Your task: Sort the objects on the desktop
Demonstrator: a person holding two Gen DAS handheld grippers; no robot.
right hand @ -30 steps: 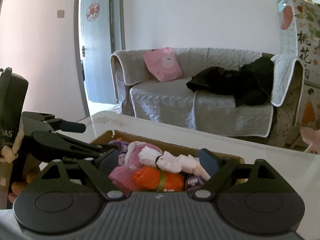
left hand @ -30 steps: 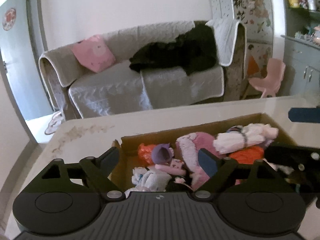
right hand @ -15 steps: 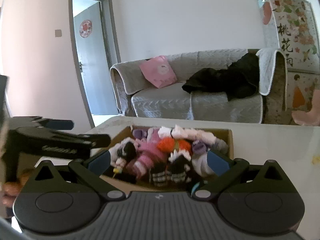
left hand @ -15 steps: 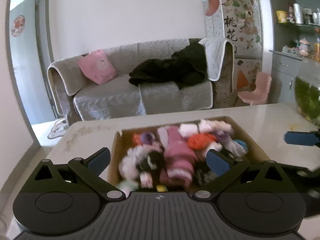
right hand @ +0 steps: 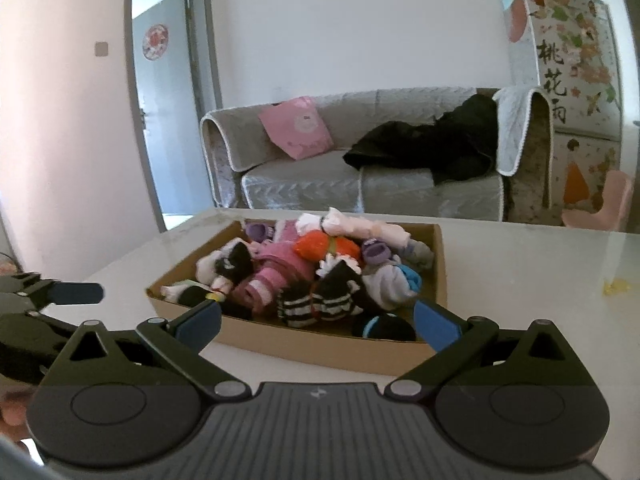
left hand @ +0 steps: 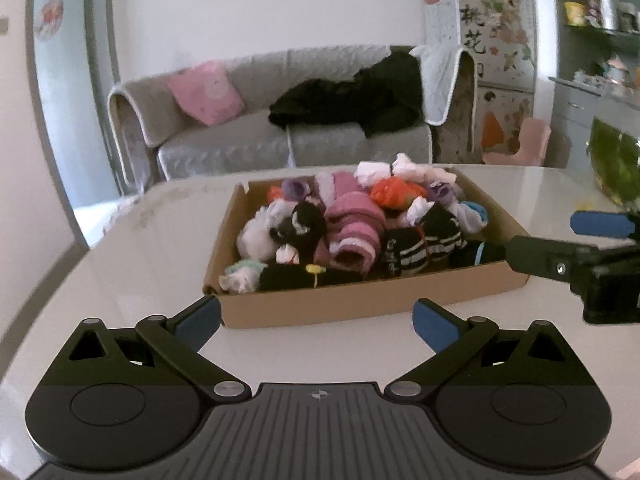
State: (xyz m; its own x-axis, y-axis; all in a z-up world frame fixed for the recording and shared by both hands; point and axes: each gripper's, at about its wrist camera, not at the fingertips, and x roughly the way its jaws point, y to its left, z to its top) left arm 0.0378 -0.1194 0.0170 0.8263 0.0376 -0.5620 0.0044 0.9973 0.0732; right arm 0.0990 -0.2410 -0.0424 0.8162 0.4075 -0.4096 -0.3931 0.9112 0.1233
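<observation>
Both claws have drawn back from the cardboard box [left hand: 360, 304] of rolled socks [left hand: 352, 232] on the worktop [left hand: 140, 248], left claw [left hand: 316, 320] and right claw [right hand: 318, 320] just widened, nothing between them, the box's long axis running away toward the sofa [right hand: 360, 168].

Right gripper [right hand: 316, 322] wide open, empty, before cardboard box [right hand: 320, 350] of rolled socks [right hand: 280, 276] on white table [right hand: 520, 280]; left gripper [right hand: 76, 293] at left edge.
</observation>
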